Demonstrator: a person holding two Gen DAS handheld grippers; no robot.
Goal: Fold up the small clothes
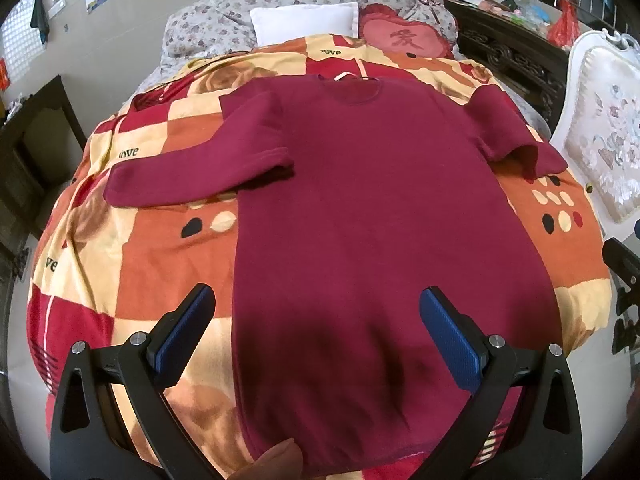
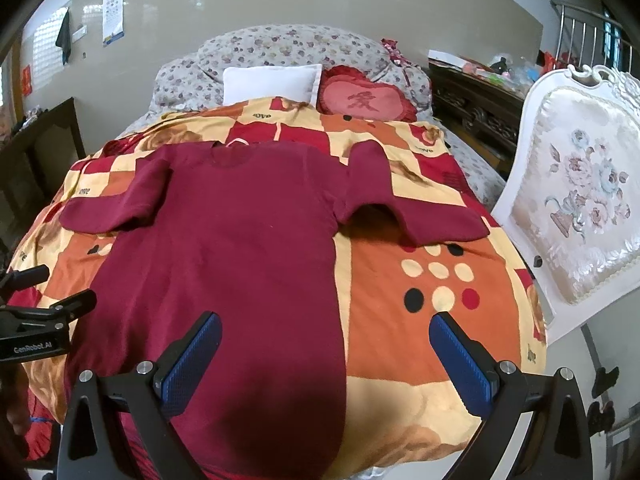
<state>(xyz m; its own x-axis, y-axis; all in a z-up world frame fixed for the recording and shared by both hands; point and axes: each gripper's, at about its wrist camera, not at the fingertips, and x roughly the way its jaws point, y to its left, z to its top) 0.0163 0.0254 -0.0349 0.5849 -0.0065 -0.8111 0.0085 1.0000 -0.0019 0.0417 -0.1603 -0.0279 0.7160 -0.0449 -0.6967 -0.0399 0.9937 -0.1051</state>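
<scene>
A dark red long-sleeved top lies flat on the bed, neck away from me, hem near me; it also shows in the right wrist view. Both sleeves are bent: the left sleeve runs out to the left, the right sleeve out to the right. My left gripper is open above the hem's left part, holding nothing. My right gripper is open above the hem's right edge, holding nothing. The left gripper's side shows at the right view's left edge.
The top rests on a chequered orange, red and cream quilt. A white pillow and a red heart cushion lie at the head. A white upholstered chair stands close on the right. Dark wooden furniture stands left.
</scene>
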